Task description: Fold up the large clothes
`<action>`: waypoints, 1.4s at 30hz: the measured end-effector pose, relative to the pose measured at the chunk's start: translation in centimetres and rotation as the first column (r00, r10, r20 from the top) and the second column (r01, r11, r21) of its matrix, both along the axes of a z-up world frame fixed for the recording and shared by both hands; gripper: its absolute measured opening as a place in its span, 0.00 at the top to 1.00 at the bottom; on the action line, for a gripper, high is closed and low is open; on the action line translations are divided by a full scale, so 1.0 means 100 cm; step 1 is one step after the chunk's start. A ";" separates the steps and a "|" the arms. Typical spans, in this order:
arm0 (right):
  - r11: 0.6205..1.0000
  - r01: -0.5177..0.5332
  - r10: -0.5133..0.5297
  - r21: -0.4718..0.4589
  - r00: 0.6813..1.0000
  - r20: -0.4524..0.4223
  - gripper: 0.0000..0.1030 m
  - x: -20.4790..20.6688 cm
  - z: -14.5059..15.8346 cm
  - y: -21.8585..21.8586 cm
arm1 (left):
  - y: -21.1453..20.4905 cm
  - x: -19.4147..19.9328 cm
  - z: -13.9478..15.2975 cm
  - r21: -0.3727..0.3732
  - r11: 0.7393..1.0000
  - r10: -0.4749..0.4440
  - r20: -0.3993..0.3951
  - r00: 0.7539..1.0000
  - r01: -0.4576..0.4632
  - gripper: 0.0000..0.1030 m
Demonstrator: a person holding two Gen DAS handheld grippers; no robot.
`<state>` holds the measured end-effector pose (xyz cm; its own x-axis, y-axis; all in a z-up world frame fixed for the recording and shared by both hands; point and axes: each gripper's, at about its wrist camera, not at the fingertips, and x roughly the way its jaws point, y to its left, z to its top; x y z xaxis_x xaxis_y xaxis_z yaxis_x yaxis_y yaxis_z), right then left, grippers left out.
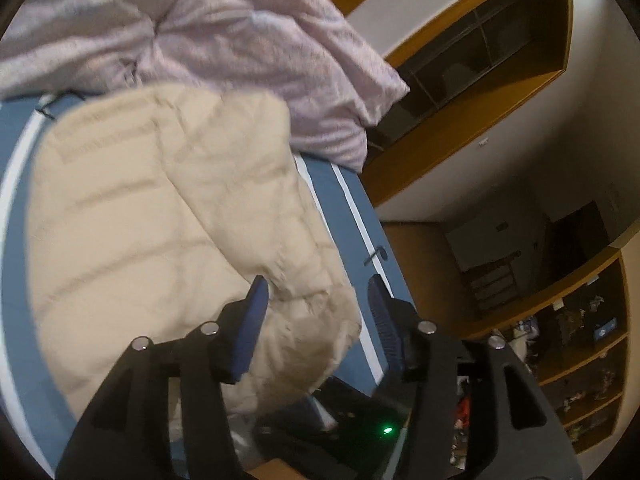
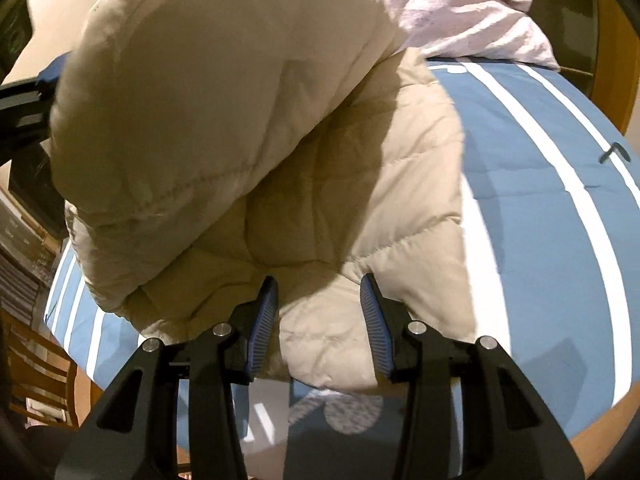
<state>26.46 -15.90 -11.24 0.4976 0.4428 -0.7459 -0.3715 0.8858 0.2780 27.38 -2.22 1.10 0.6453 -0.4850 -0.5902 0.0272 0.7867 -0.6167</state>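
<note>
Left hand-held gripper (image 1: 318,292) over jacket (image 1: 160,208)

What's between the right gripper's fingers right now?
In the right wrist view, the right gripper stands open, and the hem of the beige puffer jacket fills the gap between the pads, lying on the striped sheet.

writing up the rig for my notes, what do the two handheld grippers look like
The left gripper and the right gripper look the same: two black plastic linkage arms with cut-out slots, joined by round silver pins. Each finger ends in a flat blue pad with fine ribbing on its inner face. A small green light glows below the left one. No cables or sleeves are visible.
</note>
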 end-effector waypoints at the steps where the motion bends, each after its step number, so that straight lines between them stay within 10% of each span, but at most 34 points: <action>1: 1.000 0.011 -0.011 -0.003 1.000 0.001 0.56 -0.001 0.002 -0.003 | 0.005 -0.004 0.003 0.012 1.000 0.014 0.007 1.000 -0.014 0.48; 18: 0.996 0.083 -0.082 -0.031 0.996 0.025 0.50 -0.017 0.020 -0.024 | 0.073 -0.015 -0.028 0.299 0.913 0.307 -0.059 0.950 -0.277 0.47; 42: 0.966 0.252 -0.257 0.049 0.958 0.131 0.51 0.010 0.073 -0.075 | 0.013 0.007 -0.076 0.340 0.935 0.152 -0.139 0.979 -0.097 0.46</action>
